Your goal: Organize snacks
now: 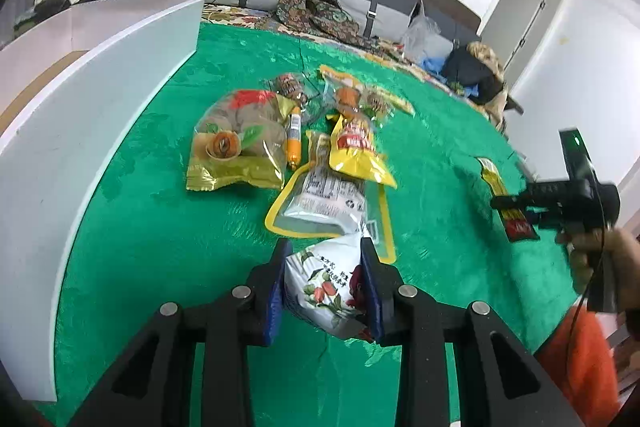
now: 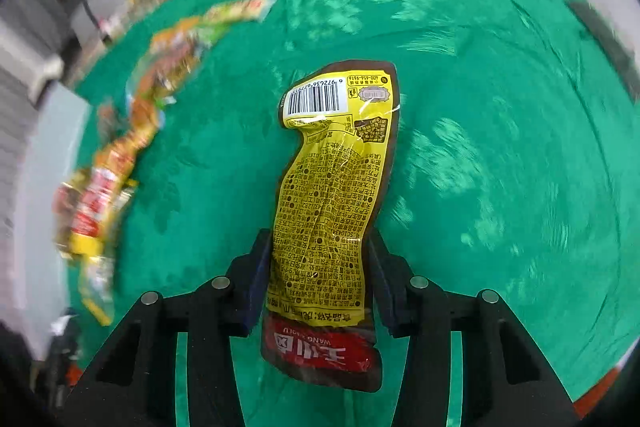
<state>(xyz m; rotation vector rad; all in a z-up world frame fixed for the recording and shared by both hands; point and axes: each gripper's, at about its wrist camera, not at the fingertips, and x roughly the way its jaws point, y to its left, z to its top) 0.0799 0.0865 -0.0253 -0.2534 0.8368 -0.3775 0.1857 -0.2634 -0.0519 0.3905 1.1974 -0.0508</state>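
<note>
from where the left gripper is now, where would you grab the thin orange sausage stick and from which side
Grip the orange sausage stick across its middle, coming straight down from above. It lies flat on the green cloth, long axis pointing away from the camera, wedged between the gold snack bag and a yellow packet, so the jaws should close across its narrow width.

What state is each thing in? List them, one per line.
Left hand-held gripper: shut on white packet.
Right hand-held gripper: shut on long yellow packet.
Gold bag: lying flat, sealed.
White box: open at the top.
</note>
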